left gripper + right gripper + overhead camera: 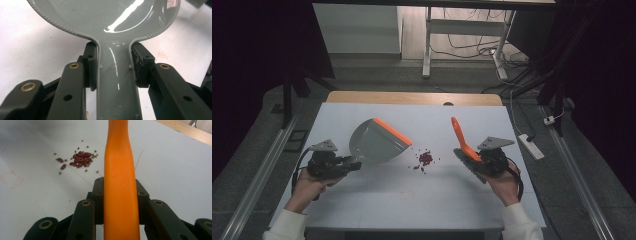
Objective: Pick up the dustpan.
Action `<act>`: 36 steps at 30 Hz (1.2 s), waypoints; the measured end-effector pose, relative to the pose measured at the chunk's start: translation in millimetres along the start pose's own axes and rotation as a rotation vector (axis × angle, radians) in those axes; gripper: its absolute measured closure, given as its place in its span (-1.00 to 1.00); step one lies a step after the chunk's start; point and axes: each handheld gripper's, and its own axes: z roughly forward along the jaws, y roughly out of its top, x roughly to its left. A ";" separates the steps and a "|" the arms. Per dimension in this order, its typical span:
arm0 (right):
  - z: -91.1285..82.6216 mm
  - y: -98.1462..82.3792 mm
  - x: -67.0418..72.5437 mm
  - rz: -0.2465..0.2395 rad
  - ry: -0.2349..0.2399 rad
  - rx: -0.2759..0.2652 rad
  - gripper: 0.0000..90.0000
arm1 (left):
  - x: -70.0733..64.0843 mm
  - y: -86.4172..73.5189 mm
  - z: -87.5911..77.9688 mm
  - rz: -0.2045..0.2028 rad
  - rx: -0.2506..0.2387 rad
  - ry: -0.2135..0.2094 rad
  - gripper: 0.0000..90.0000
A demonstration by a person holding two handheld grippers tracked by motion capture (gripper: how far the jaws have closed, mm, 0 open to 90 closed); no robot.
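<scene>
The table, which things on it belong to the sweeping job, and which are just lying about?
Belong to the job:
- grey dustpan, in the left tongs
- orange brush, in the right tongs
- spilled beans

Lying about:
- power strip on the floor
- desk legs behind the table

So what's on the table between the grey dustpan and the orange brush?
A small pile of red beans with a few tiny green ones scattered around lies between the dustpan and the brush, as the high view shows.
</scene>
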 end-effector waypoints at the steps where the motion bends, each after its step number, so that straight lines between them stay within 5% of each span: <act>1: 1.0 1.7 0.2 0.004 0.002 0.001 0.56 | -1.0 0.6 1.2 0.014 0.008 -0.005 0.37; 9: 16.6 18.5 -4.9 0.015 -0.002 0.002 0.56 | -7.2 0.4 1.8 0.065 0.022 -0.027 0.37; 19: 35.0 26.9 -15.0 0.098 0.020 -0.037 0.56 | -14.8 -0.2 6.6 0.108 0.058 -0.068 0.37; 23: 42.8 29.7 -16.7 0.088 0.036 -0.038 0.56 | -22.0 -1.2 7.1 0.132 0.086 -0.108 0.37; 36: 44.5 37.7 -15.1 0.067 0.041 -0.060 0.56 | -25.5 -8.8 6.6 0.163 0.144 -0.131 0.37</act>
